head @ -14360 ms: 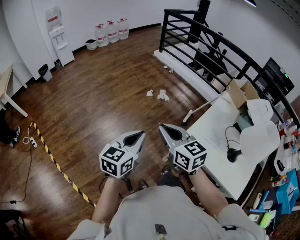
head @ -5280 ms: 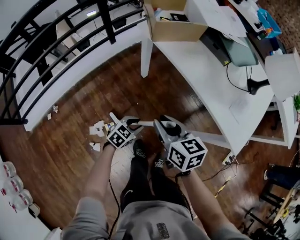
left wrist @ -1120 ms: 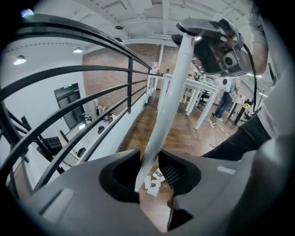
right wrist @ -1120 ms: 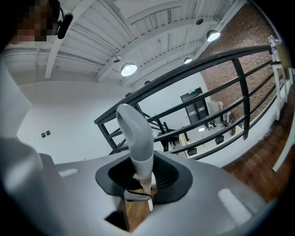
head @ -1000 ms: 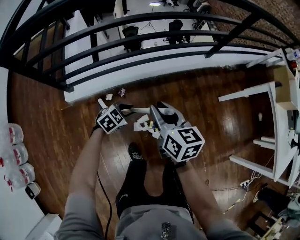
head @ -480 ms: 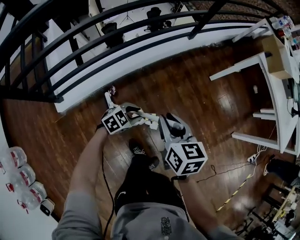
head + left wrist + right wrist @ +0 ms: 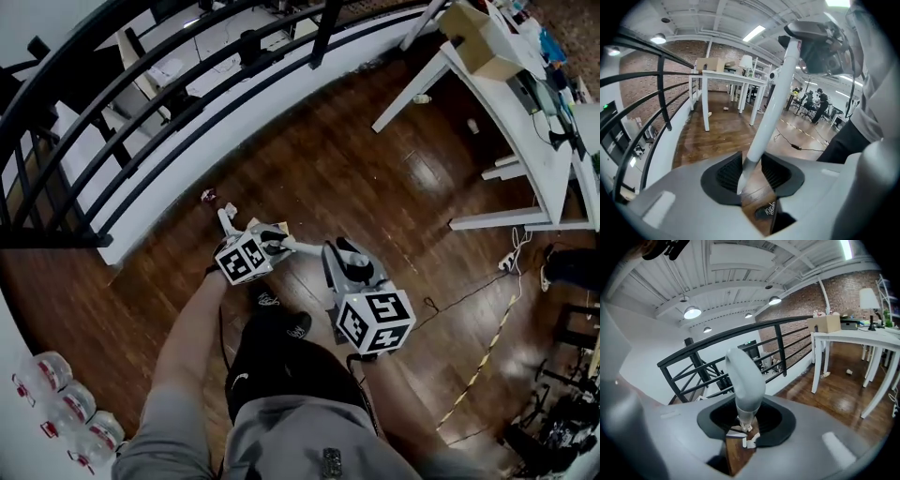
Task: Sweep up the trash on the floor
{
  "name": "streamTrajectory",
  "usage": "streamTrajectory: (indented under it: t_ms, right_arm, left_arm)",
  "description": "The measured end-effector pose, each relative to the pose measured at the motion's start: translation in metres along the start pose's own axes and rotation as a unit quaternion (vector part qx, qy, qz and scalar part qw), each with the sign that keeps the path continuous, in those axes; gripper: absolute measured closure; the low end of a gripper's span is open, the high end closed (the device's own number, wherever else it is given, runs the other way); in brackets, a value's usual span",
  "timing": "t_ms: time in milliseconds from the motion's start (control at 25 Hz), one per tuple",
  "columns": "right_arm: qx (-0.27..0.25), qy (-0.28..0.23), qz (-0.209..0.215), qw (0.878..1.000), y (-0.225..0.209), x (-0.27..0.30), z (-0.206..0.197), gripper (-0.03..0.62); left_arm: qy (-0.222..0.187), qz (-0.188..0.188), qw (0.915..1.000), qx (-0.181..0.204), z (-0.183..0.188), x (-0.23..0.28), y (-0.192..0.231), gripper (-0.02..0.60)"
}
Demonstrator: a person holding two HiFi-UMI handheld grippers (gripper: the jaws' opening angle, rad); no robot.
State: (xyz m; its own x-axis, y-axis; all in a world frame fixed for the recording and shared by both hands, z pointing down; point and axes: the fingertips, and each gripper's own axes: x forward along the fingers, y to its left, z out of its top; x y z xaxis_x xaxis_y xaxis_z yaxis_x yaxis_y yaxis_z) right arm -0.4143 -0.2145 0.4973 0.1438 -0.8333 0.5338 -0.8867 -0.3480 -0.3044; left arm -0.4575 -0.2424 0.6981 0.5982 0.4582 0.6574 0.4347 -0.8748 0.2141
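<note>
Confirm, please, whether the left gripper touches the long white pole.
Touching: the left gripper view shows the left gripper with black pads clamped on the long white pole.

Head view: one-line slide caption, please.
Left tool and right tool grip one white handle over the wooden floor, a scrap near the railing.

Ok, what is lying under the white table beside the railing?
Two small pale objects lie on the wooden floor between the white table's legs; they are too small to identify. From above, the tabletop covers the rest of that floor.
</note>
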Motion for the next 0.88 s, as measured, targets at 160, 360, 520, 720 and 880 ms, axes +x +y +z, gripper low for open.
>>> streamTrajectory:
  t_ms: [160,360,520,720,880]
  right_arm:
    - [0.023,-0.030,0.003,0.999,0.000,-0.021,0.013,0.499]
    - [0.066,-0.061,-0.004,0.996,0.008,0.006,0.043,0.499]
    - [0.105,-0.067,-0.028,0.992,0.013,0.044,0.043,0.499]
    - [0.135,-0.040,-0.062,0.988,0.022,0.091,0.008,0.500]
    - [0.133,-0.015,-0.110,0.985,0.008,0.084,-0.003,0.500]
  left_arm:
    - [0.022,-0.015,0.9990,0.037,0.014,-0.016,-0.015,0.459]
    - [0.032,-0.029,0.9970,0.065,0.016,-0.051,0.020,0.465]
    - [0.042,-0.052,0.9944,0.082,0.001,-0.064,0.063,0.462]
    - [0.101,-0.101,0.9854,0.093,-0.046,-0.043,0.099,0.455]
    - [0.095,-0.144,0.9803,0.097,-0.042,-0.022,0.090,0.448]
